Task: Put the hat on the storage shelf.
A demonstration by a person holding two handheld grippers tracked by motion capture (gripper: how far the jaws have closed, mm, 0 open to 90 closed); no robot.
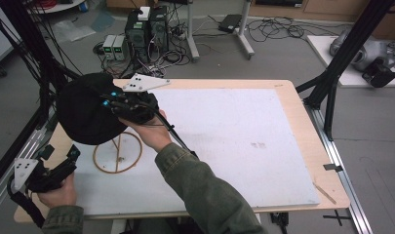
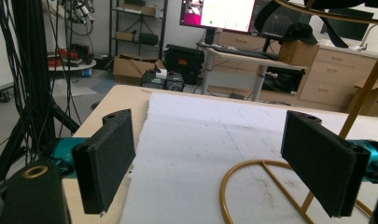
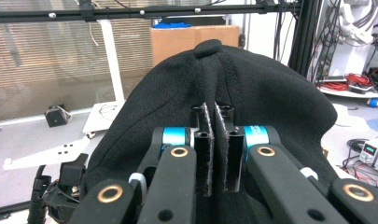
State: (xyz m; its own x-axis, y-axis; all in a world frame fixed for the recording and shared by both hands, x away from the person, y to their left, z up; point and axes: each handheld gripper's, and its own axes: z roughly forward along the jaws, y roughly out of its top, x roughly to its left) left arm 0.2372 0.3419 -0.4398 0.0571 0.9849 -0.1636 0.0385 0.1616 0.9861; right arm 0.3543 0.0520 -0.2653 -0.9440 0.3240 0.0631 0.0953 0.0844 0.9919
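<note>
Between the pinched jaws of the right gripper sits a fold of the black cap, held above the gold wire stand at the table's left side. From the right gripper view, the cap's top button shows; from the left gripper view, the stand's ring and rod. Nearer, the left gripper gapes wide, holding nothing.

The scene is evenly and softly lit from overhead; only faint shadows are cast on the white board. Detail in the black cap is swallowed by darkness. A monitor is blown out. All views are soft and slightly pixelated.
</note>
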